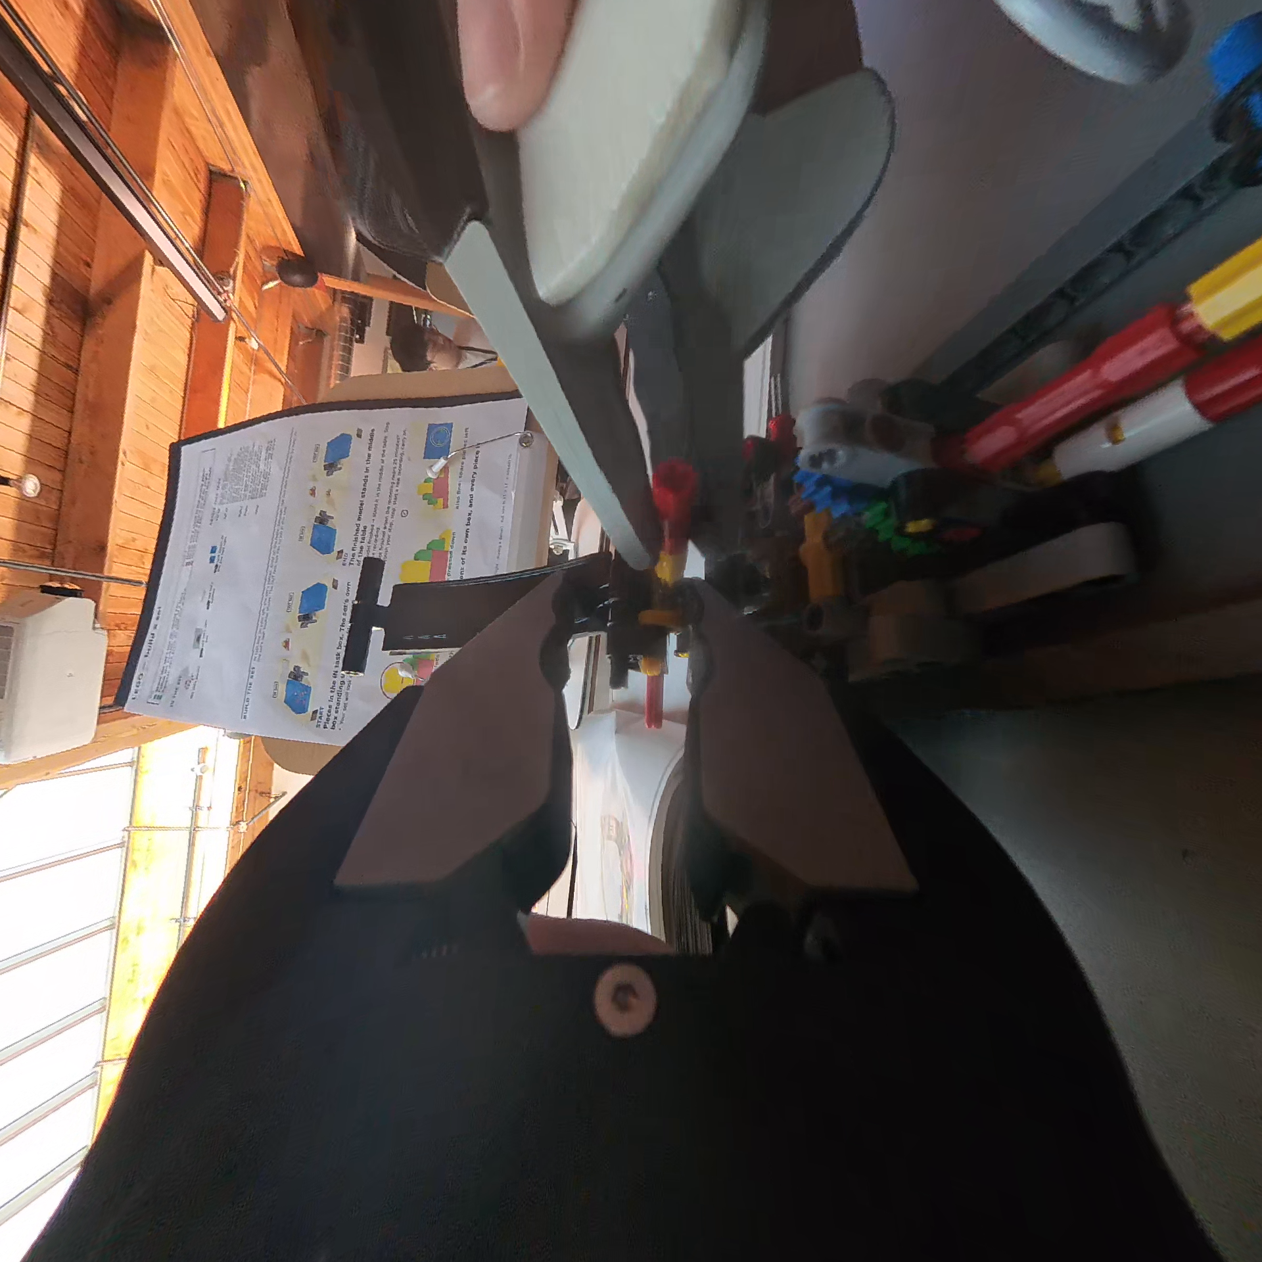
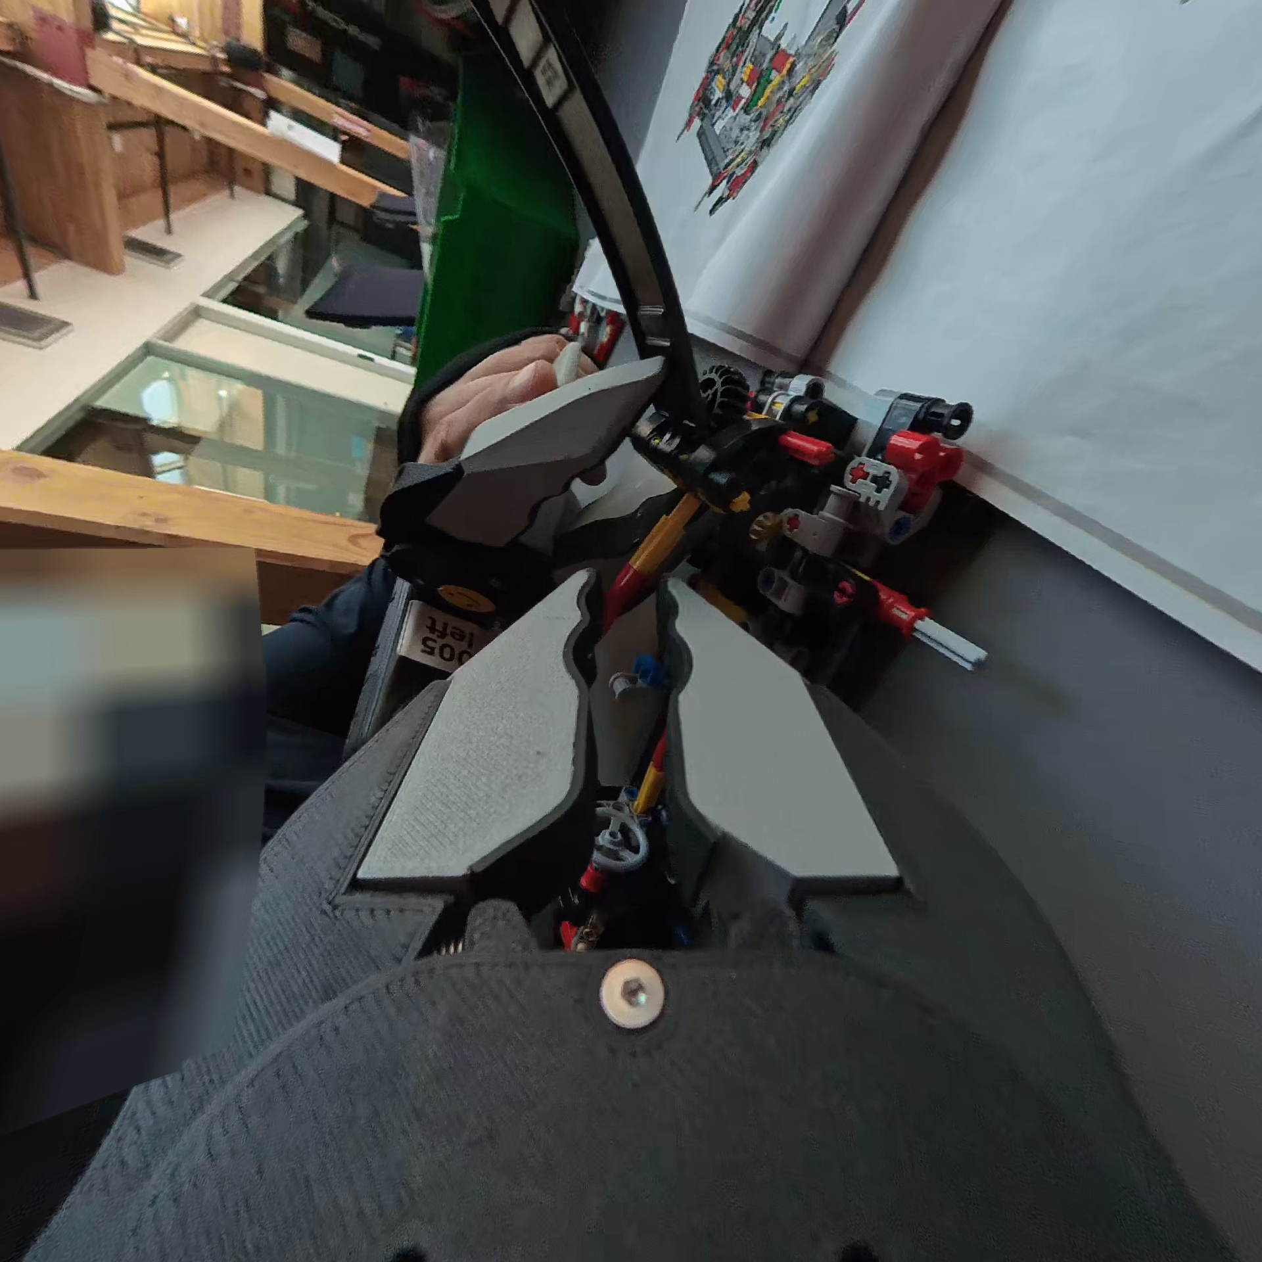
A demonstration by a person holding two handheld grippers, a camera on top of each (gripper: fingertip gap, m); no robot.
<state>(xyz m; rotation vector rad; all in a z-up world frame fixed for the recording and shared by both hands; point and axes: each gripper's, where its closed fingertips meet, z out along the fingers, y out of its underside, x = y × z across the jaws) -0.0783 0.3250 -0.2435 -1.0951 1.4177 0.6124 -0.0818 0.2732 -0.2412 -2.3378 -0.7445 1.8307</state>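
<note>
A toy-brick model of black, grey and red beams and pins [image 2: 819, 478] lies on a grey mat; it also shows in the left wrist view [image 1: 853, 533]. My left gripper [image 1: 632, 614] is shut on a black part of the model [image 1: 628, 614]; the right wrist view shows this left gripper [image 2: 614, 451] clamped on that black part [image 2: 724, 464]. A red and yellow rod [image 2: 642, 553] sticks out of the model between the fingers of my right gripper [image 2: 627, 594]. It lies against one finger [image 2: 580, 601], with a gap to the other. The rod also shows in the left wrist view [image 1: 672, 505].
An open building booklet [image 2: 785, 171] lies behind the model. A long curved black strip [image 2: 614, 205] rises from it. A green bin [image 2: 498, 205] stands farther back. Small loose parts [image 2: 642, 672] lie under my right gripper. A printed sheet [image 1: 307, 546] hangs beyond the table.
</note>
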